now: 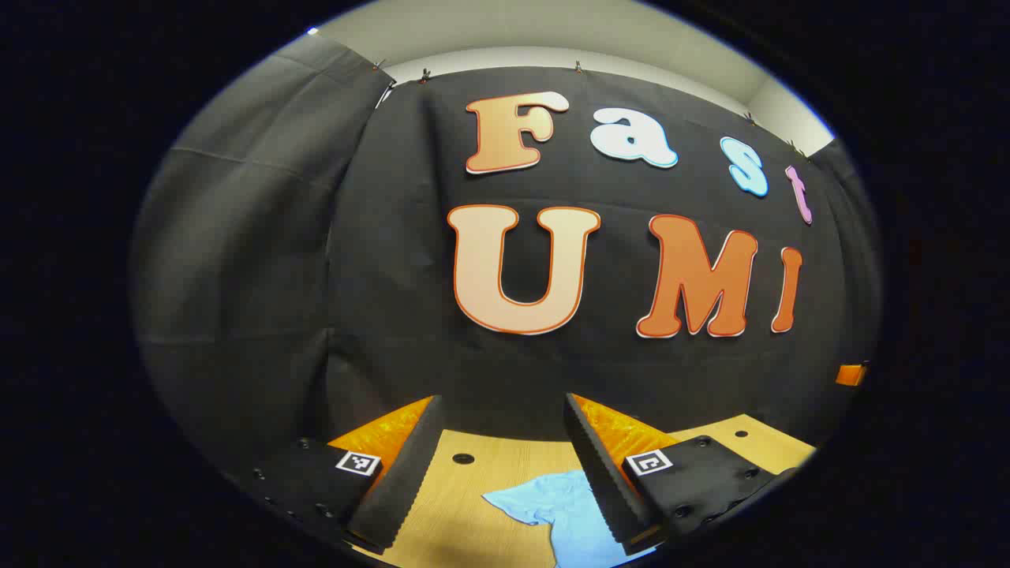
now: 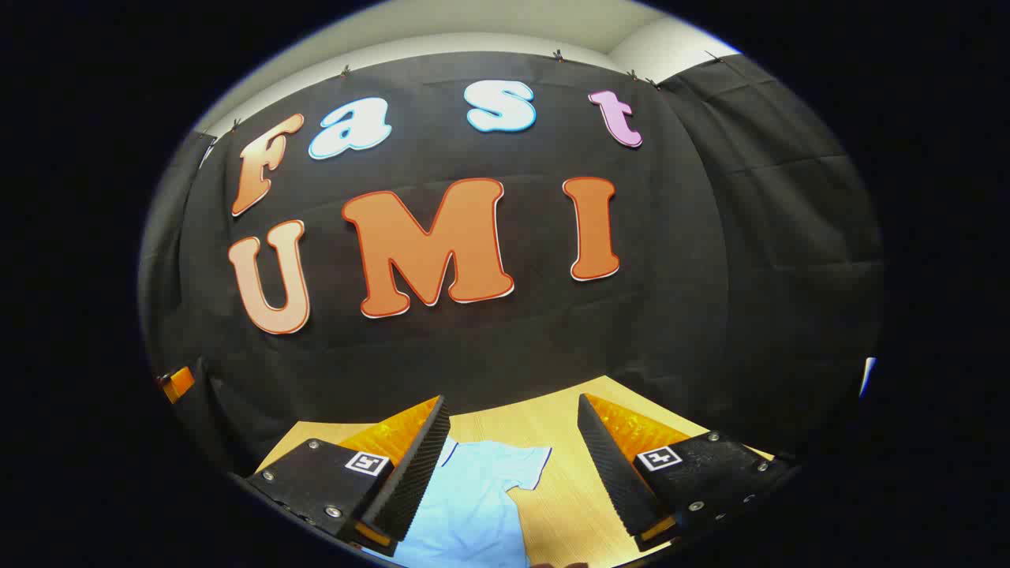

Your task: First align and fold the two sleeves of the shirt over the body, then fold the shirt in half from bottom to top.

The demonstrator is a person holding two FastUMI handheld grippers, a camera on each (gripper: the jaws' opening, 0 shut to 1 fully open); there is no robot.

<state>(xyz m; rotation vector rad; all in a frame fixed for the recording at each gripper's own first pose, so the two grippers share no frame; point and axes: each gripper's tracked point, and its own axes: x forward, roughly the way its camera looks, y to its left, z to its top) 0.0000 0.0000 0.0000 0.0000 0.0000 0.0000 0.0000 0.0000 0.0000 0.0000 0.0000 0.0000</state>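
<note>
With no fold yet made, the shirt (image 2: 473, 505) lay flat on the surface (image 2: 568, 489), sleeves spread, at 6 o'clock in both views, while the left gripper (image 1: 505, 465) and right gripper (image 2: 513, 465) hung above it, jaws released and empty.

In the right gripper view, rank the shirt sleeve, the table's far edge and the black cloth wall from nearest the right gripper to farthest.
1. Shirt sleeve, just beyond the right gripper, between its open fingers.
2. Table's far edge, past the sleeve.
3. Black cloth wall, behind the table.
</note>
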